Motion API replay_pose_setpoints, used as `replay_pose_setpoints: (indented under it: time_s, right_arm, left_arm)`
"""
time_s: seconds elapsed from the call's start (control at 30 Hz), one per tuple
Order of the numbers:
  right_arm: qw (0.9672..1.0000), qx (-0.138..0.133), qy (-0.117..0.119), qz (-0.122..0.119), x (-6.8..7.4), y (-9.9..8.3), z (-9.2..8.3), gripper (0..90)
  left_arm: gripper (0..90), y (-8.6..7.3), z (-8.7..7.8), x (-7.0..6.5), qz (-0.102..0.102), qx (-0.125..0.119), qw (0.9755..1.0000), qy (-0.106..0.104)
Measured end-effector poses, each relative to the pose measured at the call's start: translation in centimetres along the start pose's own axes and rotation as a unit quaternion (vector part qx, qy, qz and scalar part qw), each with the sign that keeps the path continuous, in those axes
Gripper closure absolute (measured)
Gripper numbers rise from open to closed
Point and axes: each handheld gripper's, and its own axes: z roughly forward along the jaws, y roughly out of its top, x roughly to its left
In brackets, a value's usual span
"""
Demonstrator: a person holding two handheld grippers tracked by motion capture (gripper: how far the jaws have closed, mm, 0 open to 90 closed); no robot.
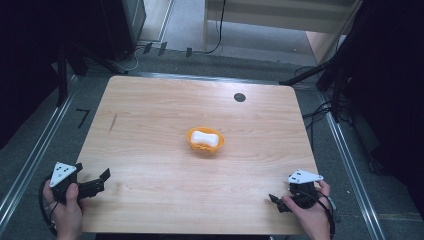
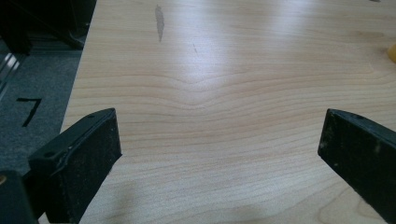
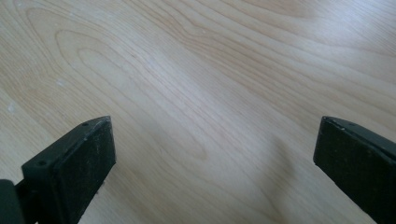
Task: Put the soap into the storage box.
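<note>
Orange bowl (image 1: 205, 141) sits near the middle of the wooden table (image 1: 150, 125), and inside it we see a white, bone-shaped object (image 1: 206, 138) lying across the hollow. Nothing touches the bowl; both tools are well apart from it, down at the near edge.

We hold the left gripper (image 1: 100, 181) at the near left corner of the table, the left hand (image 1: 65, 210) wrapped around its body, the grey three-cornered plate on top. In the left gripper view its two black jaws stand wide apart with bare wood between them (image 2: 219, 140), and a sliver of yellow-orange shows at the right edge of that view (the bowl's rim, as far as we can tell). A dark streak (image 2: 159, 21) marks the wood farther off, and a black "7" mark (image 2: 29, 110) sits on the grey floor beside the table.

We hold the right gripper (image 1: 276, 201) at the near right corner, the right hand (image 1: 310, 215) closed around it, its cable looping by the wrist. In the right gripper view its jaws are likewise spread wide, nothing but wood grain between them (image 3: 215, 149).

Toward the far edge of the table we see a small dark round spot (image 1: 239, 97). Beyond the table lie grey floor and cables.
</note>
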Motion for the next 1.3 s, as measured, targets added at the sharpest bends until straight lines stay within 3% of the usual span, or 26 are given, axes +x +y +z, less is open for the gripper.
replay_pose_setpoints:
  time_s: [0.33,0.53,0.63,0.73,0.9,1.1,1.3]
  right_arm:
    - [0.9971,-0.051,-0.015,0.055,-1.3,-3.0,-1.3,0.0]
    - [0.9949,-0.075,-0.023,0.063,-1.7,-3.0,-1.6,0.0]
    - [0.9943,-0.081,-0.029,0.063,-1.7,-3.3,-1.4,0.0]
    - [0.9907,-0.101,-0.009,0.09,-1.8,-4.0,-1.1,0.0]
    - [0.9912,-0.105,-0.022,0.077,-1.7,-3.9,-0.9,0.0]
    - [0.9877,-0.124,-0.014,0.093,-2.0,-4.0,-1.1,0.0]
    - [0.989,-0.116,-0.012,0.091,-2.0,-3.9,-0.9,0.0]
  left_arm:
    - [0.0,0.0,0.0,0.0,0.0,0.0,1.0,0.0]
    - [0.0,0.0,0.0,0.4,-0.018,-0.001,0.9998,-0.008]
    - [0.0,0.0,0.0,0.2,-0.009,0.003,0.9999,-0.005]
    - [0.0,0.0,-0.1,0.0,-0.002,0.004,1.0,-0.003]
    - [0.0,0.0,-0.1,-0.1,0.004,0.005,1.0,-0.001]
    - [0.0,-0.1,0.0,-0.3,0.013,0.007,0.9999,0.002]
    - [0.0,0.0,0.0,-0.3,0.014,0.009,0.9999,0.002]
